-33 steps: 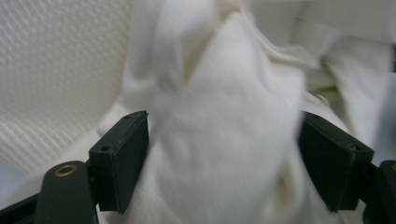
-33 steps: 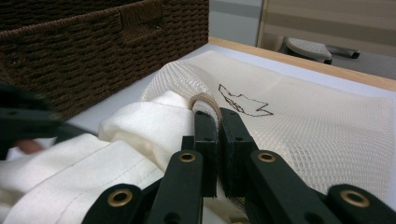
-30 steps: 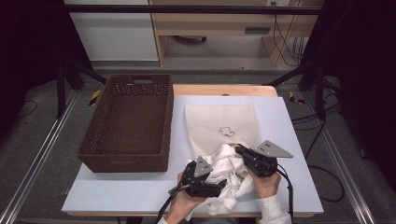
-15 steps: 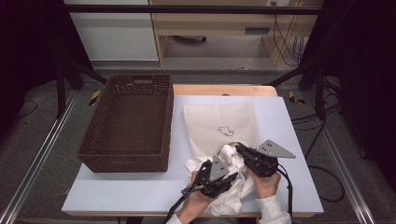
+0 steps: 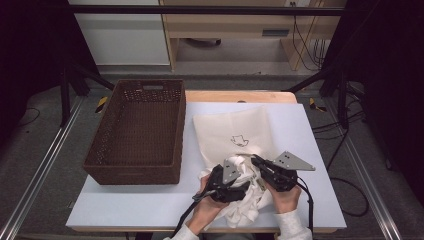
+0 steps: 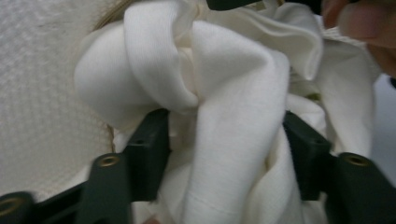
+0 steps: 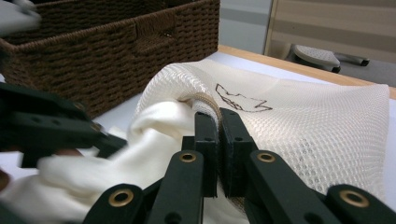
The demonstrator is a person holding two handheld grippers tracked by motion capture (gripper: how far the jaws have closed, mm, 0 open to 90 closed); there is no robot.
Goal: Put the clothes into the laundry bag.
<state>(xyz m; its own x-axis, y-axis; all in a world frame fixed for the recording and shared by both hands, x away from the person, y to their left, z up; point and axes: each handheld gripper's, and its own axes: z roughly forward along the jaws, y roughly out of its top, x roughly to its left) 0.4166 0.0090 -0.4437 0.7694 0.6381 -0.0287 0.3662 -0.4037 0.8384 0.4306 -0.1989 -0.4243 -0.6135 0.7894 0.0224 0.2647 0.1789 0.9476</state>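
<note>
Left tool (image 5: 235,186), at the near edge of the white worktop (image 5: 150,207), has its jaws spread around a thick bunch of white cloth (image 6: 224,107); they have just been opening, and in the left gripper view the fabric sits between the pads without being clearly pinched, so it counts as open rather than gripping. Beyond it to the left stands the brown wicker basket (image 5: 137,130), nothing visible inside it. Moving right, the cloth lies crumpled at the mouth of a cream mesh laundry bag (image 5: 235,131), which lies flat on the worktop just beside the basket, its mouth toward the person. Right tool (image 7: 218,126) is clamped shut on the bag's tan-edged rim, holding the opening lifted. The step in hand appears to be stuffing the cloth into the bag. To do it well, the right tool should probably keep the rim raised and taut so the mouth stays wide, while the left tool takes a fresh, deeper bite on the loose bulk and pushes it forward under the rim in short strokes, rather than shoving the whole bunch, which could drag the bag along the worktop. The bag carries a small dark outline drawing (image 7: 239,101), a folded-paper-like figure; no lettering or brand can be read.
</note>
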